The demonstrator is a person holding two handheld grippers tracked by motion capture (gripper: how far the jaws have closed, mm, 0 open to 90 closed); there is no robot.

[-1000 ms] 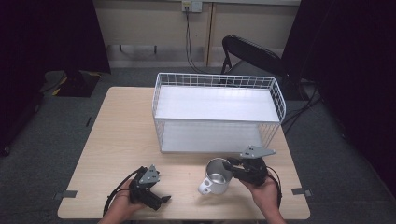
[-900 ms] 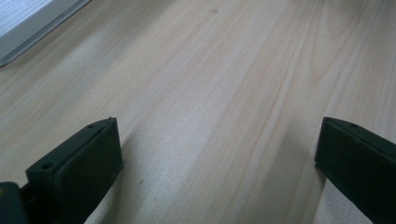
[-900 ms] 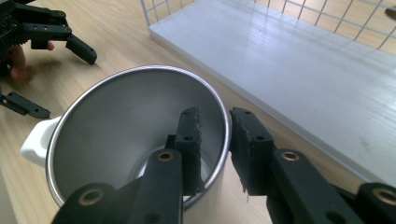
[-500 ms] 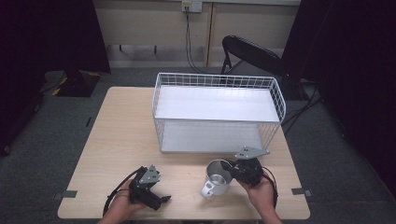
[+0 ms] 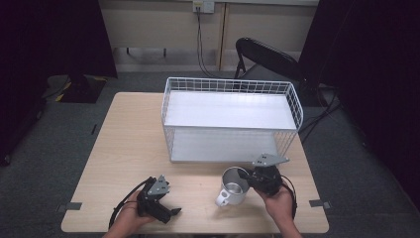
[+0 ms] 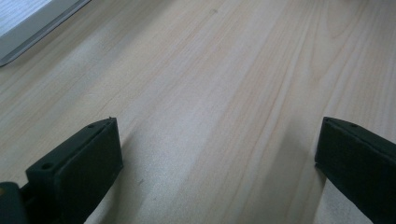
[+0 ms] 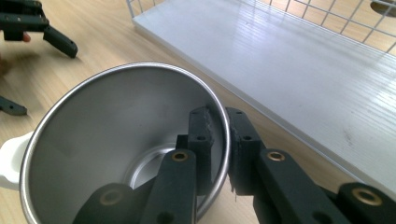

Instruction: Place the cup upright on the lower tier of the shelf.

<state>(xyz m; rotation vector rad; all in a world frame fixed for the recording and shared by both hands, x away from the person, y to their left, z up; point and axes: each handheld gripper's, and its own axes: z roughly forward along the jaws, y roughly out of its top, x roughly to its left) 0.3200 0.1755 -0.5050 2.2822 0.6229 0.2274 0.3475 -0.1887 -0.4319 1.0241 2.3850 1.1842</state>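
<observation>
Steel mug (image 7: 107,140), white handle, rim pinched by right tongs (image 7: 223,140).

The table (image 5: 133,144) was made of light wood with thin lines running along it. A white wire basket (image 5: 230,119) sat right on it at the far side. A shiny metal cup (image 5: 234,186) with a white handle was near the front edge.

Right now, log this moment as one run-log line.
left hand-held gripper: open, nothing held | right hand-held gripper: shut on mug rim, mug tilted | wire basket: behind mug
</observation>
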